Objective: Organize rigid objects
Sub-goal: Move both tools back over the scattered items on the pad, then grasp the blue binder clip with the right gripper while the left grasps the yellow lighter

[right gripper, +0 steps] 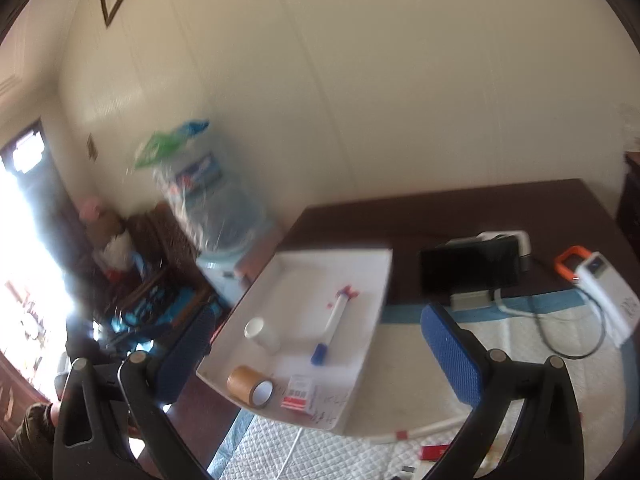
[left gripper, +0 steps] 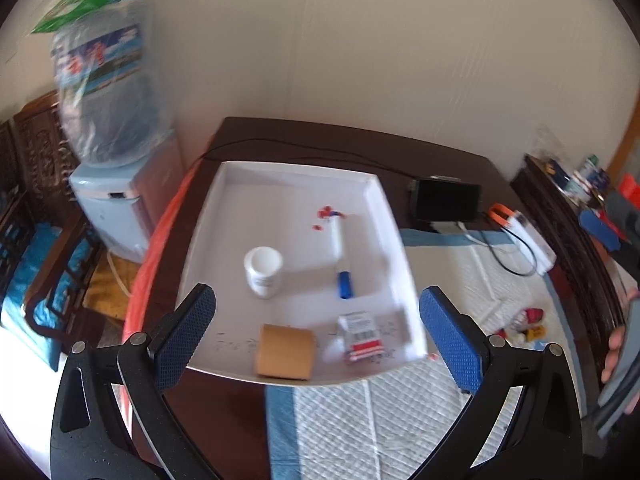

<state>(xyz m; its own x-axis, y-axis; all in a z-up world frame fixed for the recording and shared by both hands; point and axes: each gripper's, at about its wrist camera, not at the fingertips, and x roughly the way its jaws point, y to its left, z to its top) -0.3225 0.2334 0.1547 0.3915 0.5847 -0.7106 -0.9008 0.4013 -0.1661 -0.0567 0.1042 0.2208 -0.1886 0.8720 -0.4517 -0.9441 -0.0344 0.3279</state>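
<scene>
Close in, left gripper spread wide, empty; right gripper likewise agape, holding nothing. Just ahead of both: white tray holding tape roll and small carton nearest, then white bottle and marker beyond. Farther right, dark screen.

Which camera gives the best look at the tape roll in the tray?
The right wrist view. There the tape roll lies on its side in the white tray with its open core facing the camera, so the ring shape is plain. The left wrist view shows the same roll only as a blurred brown block at the tray's near edge, core hidden.
</scene>
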